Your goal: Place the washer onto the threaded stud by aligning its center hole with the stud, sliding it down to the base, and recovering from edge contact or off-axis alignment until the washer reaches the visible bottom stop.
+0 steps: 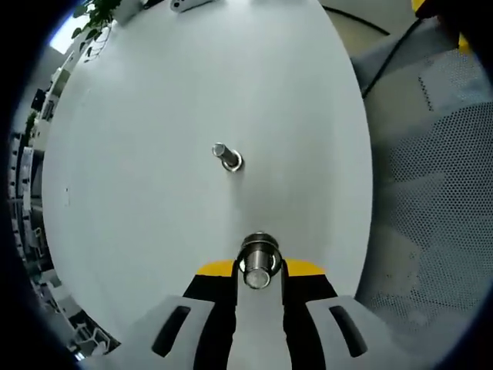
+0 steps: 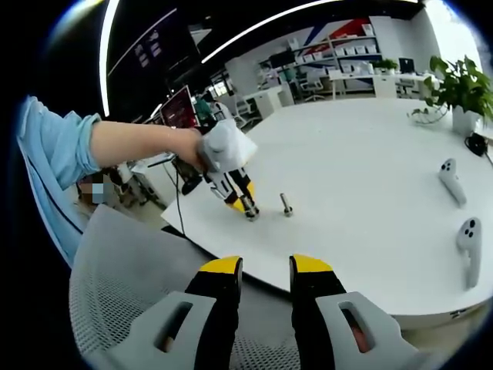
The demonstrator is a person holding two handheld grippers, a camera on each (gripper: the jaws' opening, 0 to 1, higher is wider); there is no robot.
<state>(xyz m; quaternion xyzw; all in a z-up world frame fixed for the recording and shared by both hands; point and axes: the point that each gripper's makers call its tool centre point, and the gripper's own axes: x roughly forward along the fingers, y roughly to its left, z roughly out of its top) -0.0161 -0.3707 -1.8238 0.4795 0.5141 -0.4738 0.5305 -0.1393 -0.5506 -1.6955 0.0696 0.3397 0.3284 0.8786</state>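
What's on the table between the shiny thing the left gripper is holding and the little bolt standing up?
Nothing. In the left gripper view, only bare white table lies between the metal piece in the left gripper and the threaded stud.

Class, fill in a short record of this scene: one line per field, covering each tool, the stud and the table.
left tool: shut on a metal threaded piece, just above the table
right tool: open, holding nothing, off the table edge over a mesh chair
threaded stud: upright on the table, apart from the left tool
table: white, round
also on table: two white controllers, potted plant
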